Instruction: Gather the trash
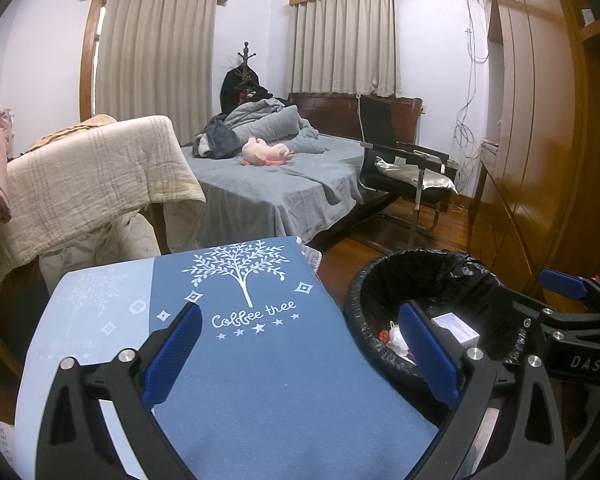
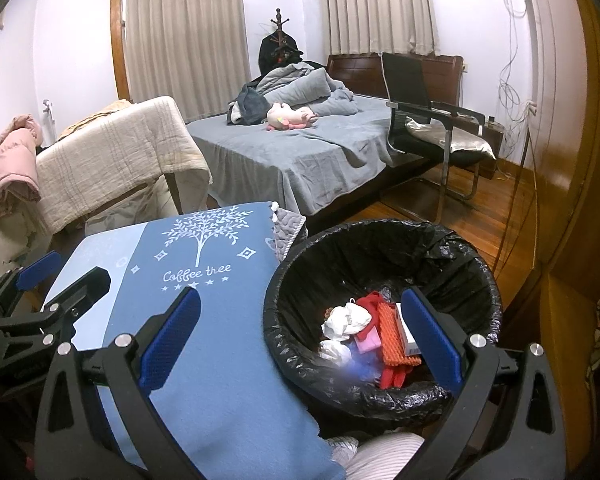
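A round bin with a black liner [image 2: 452,252] stands on the floor right of a table under a blue "Coffee tree" cloth [image 2: 216,360]. In the bin lie crumpled white tissue [image 2: 346,320], an orange ridged piece [image 2: 392,336], red items, a pink piece and a small white box [image 1: 456,326]. My right gripper [image 2: 300,344] is open and empty, straddling the bin's near-left rim. My left gripper [image 1: 300,352] is open and empty over the cloth's right edge; the bin [image 1: 380,280] is to its right. Each gripper shows at the edge of the other's view.
A bed with grey sheet [image 2: 300,152] and a pink plush toy [image 2: 290,116] lies behind. A black chair [image 2: 432,120] stands right of it. A seat draped with a beige blanket [image 2: 112,160] is at left. Wooden wardrobe [image 1: 540,120] along the right.
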Available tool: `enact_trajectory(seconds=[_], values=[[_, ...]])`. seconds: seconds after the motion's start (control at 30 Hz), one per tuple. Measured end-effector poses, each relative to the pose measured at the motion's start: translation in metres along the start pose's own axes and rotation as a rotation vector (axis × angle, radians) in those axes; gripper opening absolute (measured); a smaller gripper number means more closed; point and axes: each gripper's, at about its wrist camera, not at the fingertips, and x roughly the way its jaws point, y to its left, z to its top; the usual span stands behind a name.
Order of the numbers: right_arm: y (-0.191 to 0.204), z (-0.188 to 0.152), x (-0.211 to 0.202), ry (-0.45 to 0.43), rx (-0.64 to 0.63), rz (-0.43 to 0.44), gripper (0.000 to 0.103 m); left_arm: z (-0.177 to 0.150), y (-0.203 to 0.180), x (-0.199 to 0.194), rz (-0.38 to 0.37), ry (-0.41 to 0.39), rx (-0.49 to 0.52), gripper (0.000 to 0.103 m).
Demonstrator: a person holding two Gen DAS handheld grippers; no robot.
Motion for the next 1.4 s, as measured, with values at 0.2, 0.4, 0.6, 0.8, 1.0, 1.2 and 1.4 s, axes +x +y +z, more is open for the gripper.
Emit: enact_trajectory(seconds=[0.2, 0.4, 0.6, 0.8, 1.0, 1.2, 1.4], values=[[0.0003, -0.0003, 0.0002, 0.000, 0.000, 0.000, 0.097, -0.0003, 0.0001, -0.0001, 0.000, 0.000, -0.001, 0.097], [0.0023, 0.0008, 0.0005, 0.000, 0.000, 0.001, 0.097, -0.0004, 0.0004, 0.0000, 0.000, -0.001, 0.000, 0.097], [0.0040, 0.0021, 0.0009, -0.002, -0.001, 0.001, 0.097, -0.0006, 0.0006, -0.0001, 0.000, -0.001, 0.000, 0.097], [0.0040, 0.0016, 0.0008, -0.002, -0.002, 0.001, 0.098, -0.0009, 0.0005, 0.0000, 0.000, -0.001, 0.000, 0.097], [0.0045, 0.0017, 0.0012, -0.002, -0.002, 0.001, 0.098, -0.0010, 0.0005, 0.0001, 0.000, -0.001, 0.000, 0.097], [0.0043, 0.0011, 0.0011, -0.003, -0.002, 0.001, 0.097, -0.0010, 0.0011, 0.0002, 0.001, -0.001, -0.001, 0.097], [0.0045, 0.0008, 0.0013, -0.002, -0.002, 0.001, 0.097, -0.0011, 0.0014, 0.0001, 0.000, -0.001, -0.001, 0.097]])
